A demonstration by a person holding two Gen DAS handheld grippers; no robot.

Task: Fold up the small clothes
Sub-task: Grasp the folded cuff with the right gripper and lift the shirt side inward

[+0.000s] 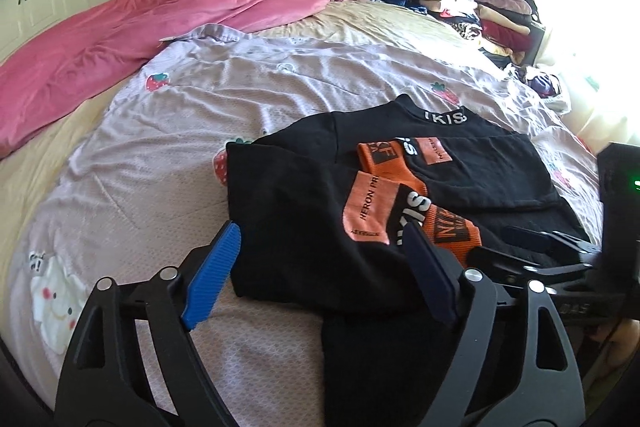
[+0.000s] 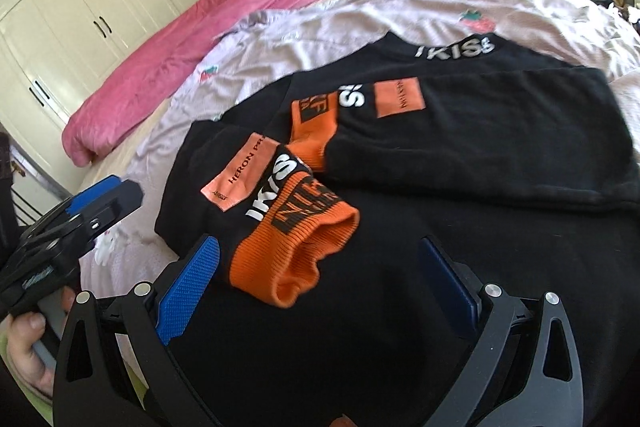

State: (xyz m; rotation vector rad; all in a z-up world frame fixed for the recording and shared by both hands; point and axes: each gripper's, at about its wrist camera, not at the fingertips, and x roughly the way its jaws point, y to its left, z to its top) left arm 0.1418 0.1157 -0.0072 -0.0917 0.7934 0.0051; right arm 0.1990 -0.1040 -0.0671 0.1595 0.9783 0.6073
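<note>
While both sleeves already lie folded in across the chest of the black sweatshirt, we read this as the mid-fold stage: sleeves done, body fold not yet made. Garment lies flat on the lilac strawberry-print quilt, collar lettering toward 12 o'clock, hem toward 6. Left gripper: fingers wide apart, nothing between the pads but loose cloth beneath; its blue pad hangs off the garment's 9 o'clock edge, the other over the near sleeve. Right gripper: fingers also spread wide, straddling the orange ribbed cuff of the near sleeve, pads not pressing on it. In the right wrist view the left gripper shows at 9 o'clock, a hand on its handle. Pink blanket at 10 o'clock and stacked clothes at 1 o'clock sit well apart from the work. Next move, as we judge it: both grippers drop to the hem at 6 o'clock, pinch a corner each, and carry it toward the collar. Risk: the loose cuff may drag and undo the sleeve fold.
</note>
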